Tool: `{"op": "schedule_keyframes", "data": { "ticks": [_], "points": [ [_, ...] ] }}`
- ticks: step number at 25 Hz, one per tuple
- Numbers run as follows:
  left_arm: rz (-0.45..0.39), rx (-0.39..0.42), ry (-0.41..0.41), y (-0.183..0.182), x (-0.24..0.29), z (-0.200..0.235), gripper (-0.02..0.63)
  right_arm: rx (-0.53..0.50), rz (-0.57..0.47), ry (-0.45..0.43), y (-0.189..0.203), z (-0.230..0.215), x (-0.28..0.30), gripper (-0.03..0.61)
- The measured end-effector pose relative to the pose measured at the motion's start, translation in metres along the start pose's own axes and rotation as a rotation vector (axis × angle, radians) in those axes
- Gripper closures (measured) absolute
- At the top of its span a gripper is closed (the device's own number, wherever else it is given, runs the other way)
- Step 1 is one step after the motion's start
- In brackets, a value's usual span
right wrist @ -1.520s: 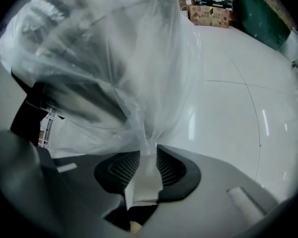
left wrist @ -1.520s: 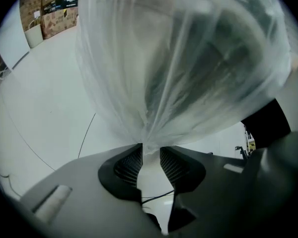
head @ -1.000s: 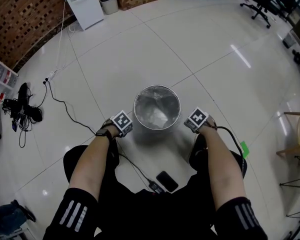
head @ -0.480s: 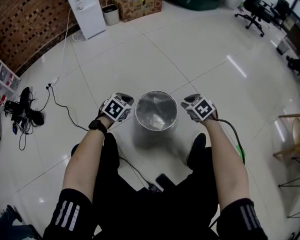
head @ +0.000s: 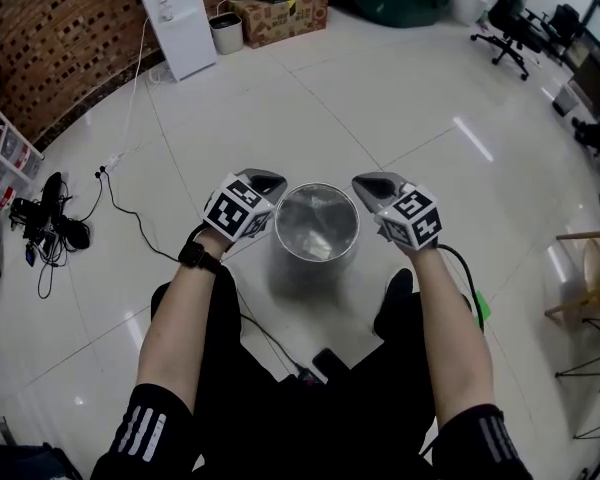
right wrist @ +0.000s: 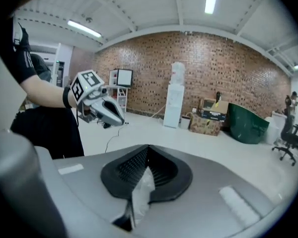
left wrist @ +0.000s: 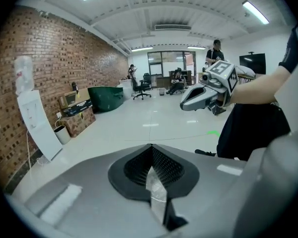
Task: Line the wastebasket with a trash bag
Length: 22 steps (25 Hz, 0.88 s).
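Two grippers held up side by side: left gripper [head: 263, 181] just left of the wastebasket [head: 316, 271], right gripper [head: 373, 183] just right of it, both tips pointing away from the person. Wastebasket upright on the floor [head: 430, 98], just ahead of the shoes [head: 395, 303]; inside glossy, crinkled. Left jaws together, sliver of clear film [left wrist: 156, 195] pinched between the pads. Right jaws together on a like sliver. Cannot tell whether the clear film joins the wastebasket's lining.

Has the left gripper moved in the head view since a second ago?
Yes. The left gripper, shut on the trash bag, went up the picture: from the near-left side of the wastebasket to its far-left rim.
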<state>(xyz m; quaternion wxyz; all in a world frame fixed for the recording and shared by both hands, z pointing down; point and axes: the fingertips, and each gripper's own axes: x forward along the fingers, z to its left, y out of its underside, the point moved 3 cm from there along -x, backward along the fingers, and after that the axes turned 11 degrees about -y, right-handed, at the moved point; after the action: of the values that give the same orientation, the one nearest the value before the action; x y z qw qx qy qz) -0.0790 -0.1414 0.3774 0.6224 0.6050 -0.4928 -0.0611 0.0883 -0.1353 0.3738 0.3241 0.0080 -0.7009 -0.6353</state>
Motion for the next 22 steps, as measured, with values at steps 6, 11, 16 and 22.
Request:
{"op": "schedule_keyframes", "data": {
  "ticks": [6, 11, 16, 22],
  "points": [
    [-0.119, -0.059, 0.013, -0.021, -0.001, -0.01, 0.62, 0.009, -0.082, -0.051, -0.012, 0.01, 0.006, 0.572],
    [-0.142, 0.009, -0.02, -0.02, 0.015, -0.008, 0.62, 0.096, -0.076, -0.103, -0.004, 0.008, 0.029, 0.572],
    [-0.165, 0.04, -0.025, -0.022, 0.021, 0.0, 0.579, 0.034, -0.131, -0.142, -0.03, 0.009, 0.036, 0.572],
    [-0.191, -0.003, -0.019, -0.031, 0.02, 0.005, 0.557, 0.016, -0.08, -0.131, -0.028, 0.007, 0.038, 0.572]
  ]
}}
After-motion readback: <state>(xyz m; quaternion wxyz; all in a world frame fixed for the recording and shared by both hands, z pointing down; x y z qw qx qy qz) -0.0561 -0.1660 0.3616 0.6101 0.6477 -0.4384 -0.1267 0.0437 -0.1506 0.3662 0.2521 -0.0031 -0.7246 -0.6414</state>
